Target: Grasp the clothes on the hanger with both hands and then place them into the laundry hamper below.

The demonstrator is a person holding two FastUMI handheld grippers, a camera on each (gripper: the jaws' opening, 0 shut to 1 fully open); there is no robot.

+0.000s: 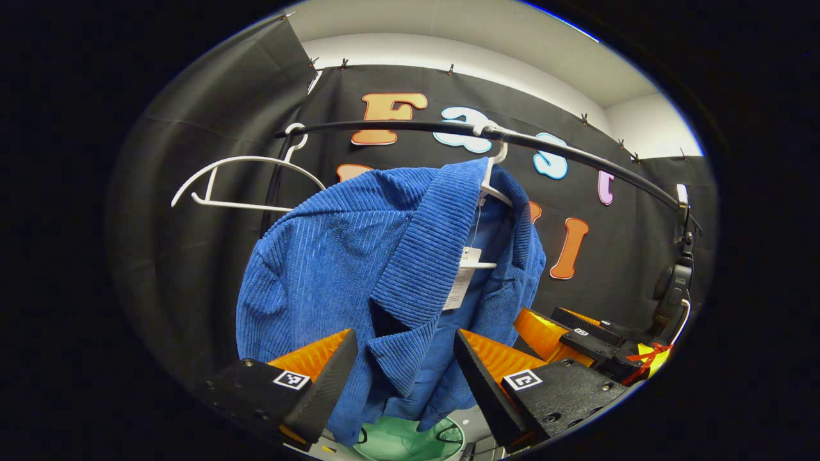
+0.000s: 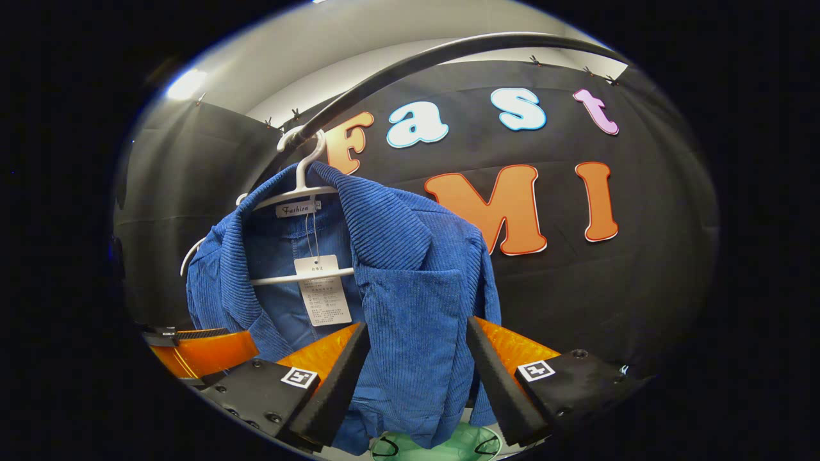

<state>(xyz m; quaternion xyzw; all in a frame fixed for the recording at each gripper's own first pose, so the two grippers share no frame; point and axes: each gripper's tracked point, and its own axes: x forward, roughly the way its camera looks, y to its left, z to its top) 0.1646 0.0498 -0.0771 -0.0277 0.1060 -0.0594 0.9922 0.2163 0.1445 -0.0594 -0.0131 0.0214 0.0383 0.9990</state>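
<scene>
Both pairs of fingers stand wide apart, gripping nothing: the left gripper point(image 1: 400, 378) and right gripper point(image 2: 416, 378) each straddle the blue corduroy jacket's point(image 1: 333, 256) front panels. It hangs on a white hanger point(image 2: 301, 186) above the green hamper point(image 1: 410, 442). Soft, thick, probably floppy; pinching a fold below the lapels looks safest.

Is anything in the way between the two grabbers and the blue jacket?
Nothing visible. The blue jacket hangs right ahead of the left gripper and right gripper, jaws open. The green hamper sits just below.
</scene>
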